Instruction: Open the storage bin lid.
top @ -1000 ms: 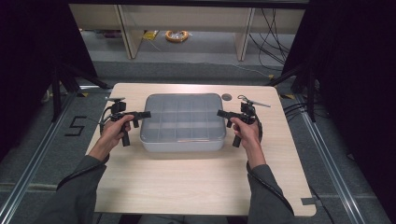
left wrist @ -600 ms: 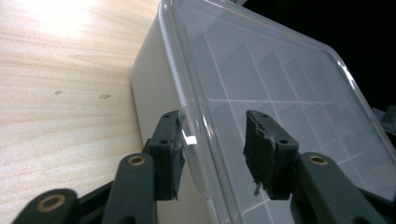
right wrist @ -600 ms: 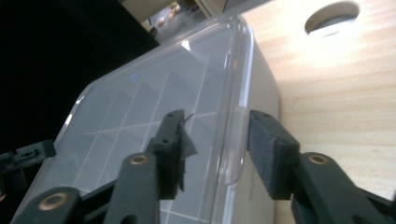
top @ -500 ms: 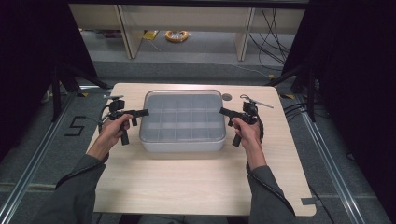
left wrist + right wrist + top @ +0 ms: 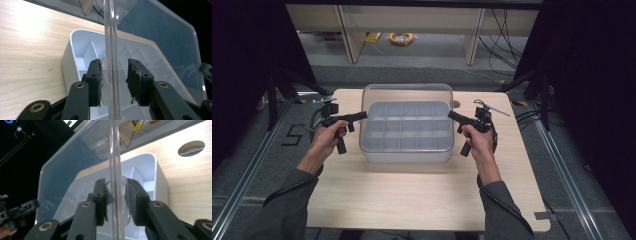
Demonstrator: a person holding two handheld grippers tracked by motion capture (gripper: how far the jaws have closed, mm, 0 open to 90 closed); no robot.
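A white compartment box (image 5: pixel 406 154) stands at the middle of the wooden table (image 5: pixel 412 200). Its clear lid (image 5: pixel 408 94) hangs just above it, held at both short sides. My left gripper (image 5: pixel 363 116) grips the lid's left edge, my right gripper (image 5: pixel 451 115) the right edge. In the left gripper view the jaws (image 5: pixel 114 72) have just been closing on the lid's rim (image 5: pixel 160 37), with the box (image 5: pixel 75 50) below. In the right gripper view the gripper (image 5: pixel 115 192), also just closed, pinches the lid (image 5: pixel 75 162) over the box (image 5: pixel 155 172).
A round hole (image 5: pixel 455 104) is cut in the table behind the box's right corner. A thin pen-like tool (image 5: pixel 498 110) lies at the back right. Beyond the table stand shelf legs and a yellow cable coil (image 5: pixel 401 38) on the floor.
Both grippers have closed on the lid's sides and risen. The lid has come up off the box; the box has stayed in place.
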